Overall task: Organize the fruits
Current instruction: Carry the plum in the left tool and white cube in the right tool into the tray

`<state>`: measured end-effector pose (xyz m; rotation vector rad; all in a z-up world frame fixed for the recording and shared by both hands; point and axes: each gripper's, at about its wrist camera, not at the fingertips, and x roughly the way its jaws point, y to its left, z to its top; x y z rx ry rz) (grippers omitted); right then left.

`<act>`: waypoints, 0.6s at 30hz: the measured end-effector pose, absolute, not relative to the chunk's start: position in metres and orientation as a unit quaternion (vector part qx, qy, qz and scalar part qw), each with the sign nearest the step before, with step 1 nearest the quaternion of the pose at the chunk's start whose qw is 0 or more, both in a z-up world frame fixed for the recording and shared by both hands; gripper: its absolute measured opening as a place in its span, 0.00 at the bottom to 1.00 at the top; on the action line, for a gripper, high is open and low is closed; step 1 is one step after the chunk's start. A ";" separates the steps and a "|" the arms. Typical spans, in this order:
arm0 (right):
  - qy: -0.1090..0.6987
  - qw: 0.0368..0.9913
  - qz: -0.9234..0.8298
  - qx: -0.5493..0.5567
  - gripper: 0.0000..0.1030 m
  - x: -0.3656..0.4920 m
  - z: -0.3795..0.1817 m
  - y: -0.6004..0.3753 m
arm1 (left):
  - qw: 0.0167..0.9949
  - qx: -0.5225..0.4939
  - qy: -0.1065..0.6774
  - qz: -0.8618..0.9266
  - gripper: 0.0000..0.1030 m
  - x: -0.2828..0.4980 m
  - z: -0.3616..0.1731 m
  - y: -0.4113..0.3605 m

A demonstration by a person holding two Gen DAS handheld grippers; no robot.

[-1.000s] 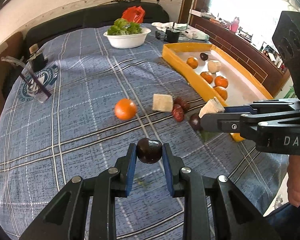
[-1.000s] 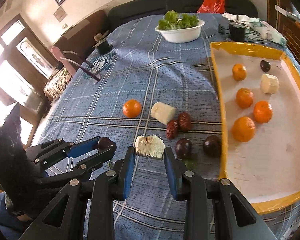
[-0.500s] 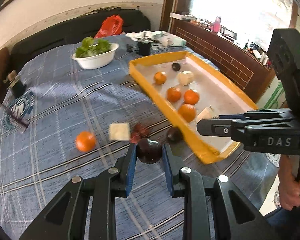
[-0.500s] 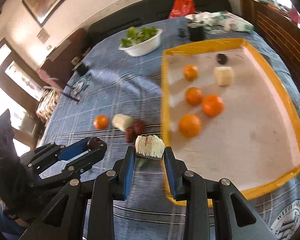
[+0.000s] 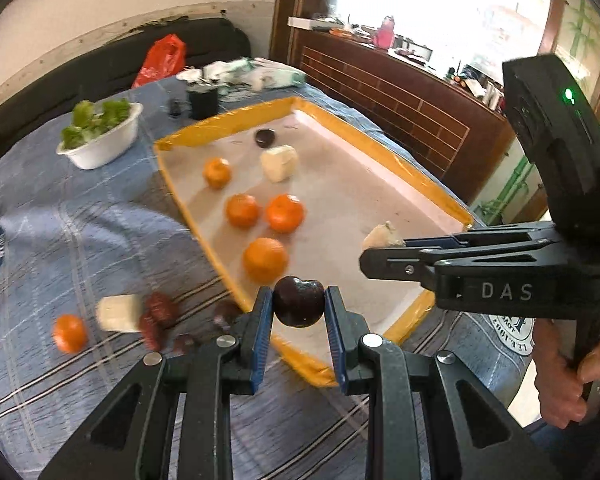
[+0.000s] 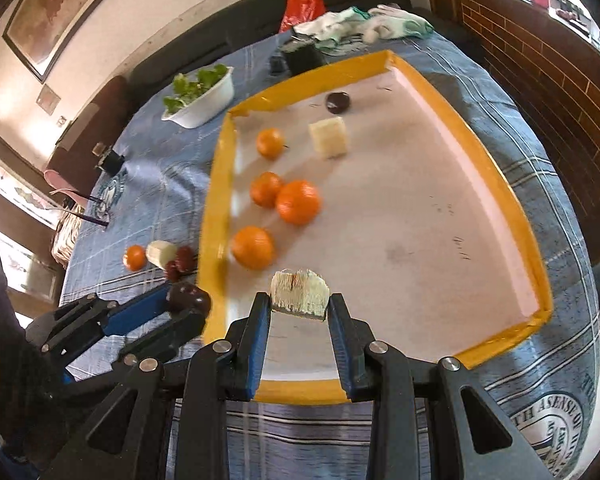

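Step in hand: carrying two pieces of fruit to the yellow-rimmed tray (image 6: 216,184) on the table (image 6: 160,168). The left tongs (image 5: 299,307) pinch a dark plum (image 5: 299,306) between their blue pads; in the left wrist view it hangs over the near left edge of the tray. The right tongs (image 6: 299,302) pinch a pale fibrous chunk (image 6: 299,291), possibly sugarcane, over the tray's near part, just this side of the nearest orange (image 6: 253,248).

Contents of tray: four oranges toward its left side, a pale block (image 6: 329,137) and a dark fruit (image 6: 337,102) at the far end. The right half of the tray floor is bare.

Left outside on the checked cloth, to the left of the tray: one orange (image 5: 69,333), a pale block (image 5: 118,313) and several dark red and dark purple fruits (image 5: 159,314), blurred in the left wrist view.

Pose: both tools point steeply downward and forward, side by side, the left one lying left of the right. A hand (image 5: 565,380) grips the right tool's handle at the lower right of the left wrist view.

Judgement: placement has not yet been done. The next move calls for lowering each piece to a bare patch of tray floor, clear of the oranges, then spreading the tongs. The plum is round and may roll if dropped from height.
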<state>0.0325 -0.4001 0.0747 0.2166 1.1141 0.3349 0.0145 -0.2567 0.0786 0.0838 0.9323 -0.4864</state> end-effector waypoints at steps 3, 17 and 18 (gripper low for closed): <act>0.529 0.827 0.160 0.098 0.31 0.037 0.071 -0.408 | 0.859 0.044 0.450 -0.238 0.24 0.016 0.072 -0.272; 0.554 0.809 0.180 0.078 0.31 0.053 0.050 -0.413 | 0.851 0.042 0.477 -0.216 0.24 0.034 0.043 -0.292; 0.555 0.808 0.182 0.077 0.31 0.054 0.049 -0.412 | 0.850 0.042 0.479 -0.215 0.24 0.034 0.042 -0.292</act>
